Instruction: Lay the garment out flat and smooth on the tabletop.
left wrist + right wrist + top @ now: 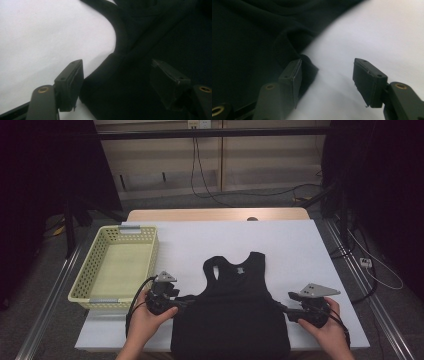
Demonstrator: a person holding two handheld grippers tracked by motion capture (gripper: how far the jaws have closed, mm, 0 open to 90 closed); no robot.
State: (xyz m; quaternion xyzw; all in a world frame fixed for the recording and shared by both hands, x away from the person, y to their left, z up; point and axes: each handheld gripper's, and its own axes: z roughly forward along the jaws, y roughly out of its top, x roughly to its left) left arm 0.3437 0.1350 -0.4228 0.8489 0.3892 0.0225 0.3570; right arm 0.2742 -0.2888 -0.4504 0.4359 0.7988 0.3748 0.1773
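Vest [235, 305] lying flat on table [300, 250], left gripper [117, 85] and right gripper [327, 82] resting at its edges, jaws standing apart, gripping nothing.

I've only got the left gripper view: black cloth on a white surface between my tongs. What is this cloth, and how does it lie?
Observer: It's a black sleeveless top, spread flat with its neck pointing away from you.
Operator: Anything else nearby?
Observer: A yellow basket stands on the table, left of the top.
Operator: And my other hand?
Observer: The right tongs are open at the top's right edge, with one jaw over the cloth and the other over the bare table.
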